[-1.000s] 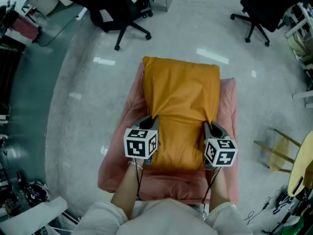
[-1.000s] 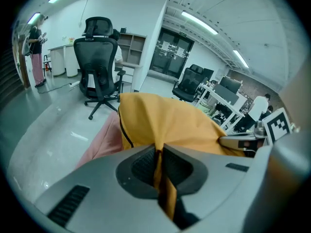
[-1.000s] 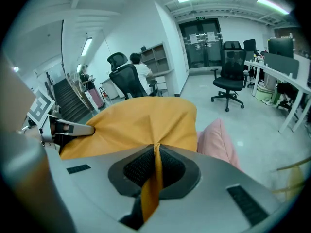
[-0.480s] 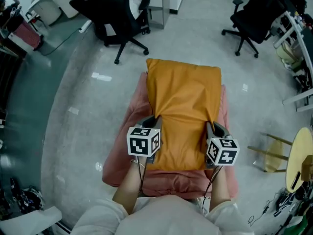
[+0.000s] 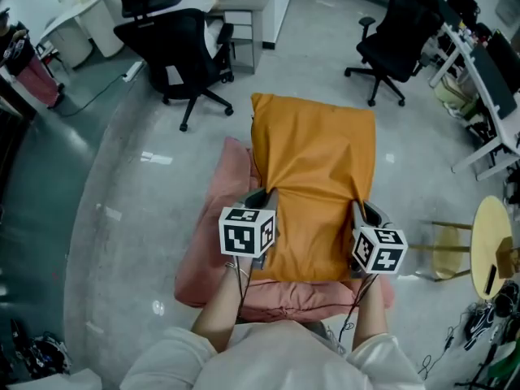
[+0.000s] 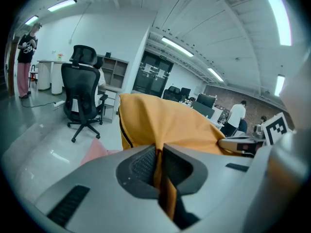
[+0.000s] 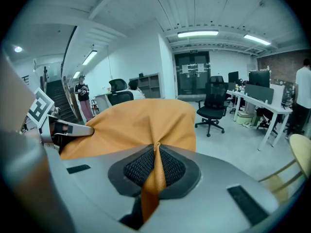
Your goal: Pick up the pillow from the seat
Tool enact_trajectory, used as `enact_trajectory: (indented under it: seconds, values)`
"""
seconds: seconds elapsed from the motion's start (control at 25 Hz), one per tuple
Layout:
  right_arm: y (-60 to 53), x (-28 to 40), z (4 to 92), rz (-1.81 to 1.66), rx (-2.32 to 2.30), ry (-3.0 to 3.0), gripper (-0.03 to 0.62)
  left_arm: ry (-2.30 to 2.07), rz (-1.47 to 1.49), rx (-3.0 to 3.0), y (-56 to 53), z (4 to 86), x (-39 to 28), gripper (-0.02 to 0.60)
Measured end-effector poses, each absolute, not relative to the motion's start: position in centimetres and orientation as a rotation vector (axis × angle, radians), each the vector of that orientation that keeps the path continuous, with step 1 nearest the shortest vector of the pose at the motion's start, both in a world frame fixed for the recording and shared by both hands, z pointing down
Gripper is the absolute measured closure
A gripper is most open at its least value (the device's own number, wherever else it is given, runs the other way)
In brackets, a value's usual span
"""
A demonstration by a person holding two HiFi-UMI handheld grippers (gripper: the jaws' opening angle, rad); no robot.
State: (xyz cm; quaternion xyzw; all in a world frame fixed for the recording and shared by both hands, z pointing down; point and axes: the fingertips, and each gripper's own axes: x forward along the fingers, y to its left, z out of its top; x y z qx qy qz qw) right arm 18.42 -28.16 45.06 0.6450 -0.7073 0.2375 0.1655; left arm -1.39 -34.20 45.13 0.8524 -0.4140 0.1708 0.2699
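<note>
An orange pillow [image 5: 313, 181] hangs stretched between my two grippers, lifted above the pink cushioned seat [image 5: 213, 238]. My left gripper [image 5: 263, 198] is shut on a fold of the pillow's left edge, and in the left gripper view the orange pillow [image 6: 165, 125] runs pinched between the jaws at my left gripper [image 6: 159, 160]. My right gripper [image 5: 358, 209] is shut on the right edge. The right gripper view has a pleat of the orange pillow [image 7: 146, 123] clamped at my right gripper [image 7: 156, 159].
Black office chairs stand behind, one [image 5: 183, 43] at upper left and another [image 5: 394, 27] at upper right. A desk [image 5: 487, 71] lines the right side. A yellow stool [image 5: 487, 258] stands at right. People [image 6: 236, 118] are in the background.
Both grippers have raised the pillow further off the pink seat, and it now hangs higher and a little to the right. The head view has tilted up.
</note>
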Motion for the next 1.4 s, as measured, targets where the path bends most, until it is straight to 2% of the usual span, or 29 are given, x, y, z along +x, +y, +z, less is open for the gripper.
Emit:
enact_trajectory:
  seconds: [0.64, 1.4]
  values:
    - [-17.1, 26.6, 37.1, 0.533, 2.176, -1.778, 0.556, -0.774, 0.363, 2.529, -28.3, 38.5, 9.1, 0.557]
    - [-4.4, 40.3, 35.6, 0.56, 2.39, -1.656, 0.555, -0.583, 0.424, 2.669, -18.3, 35.5, 24.6, 0.557]
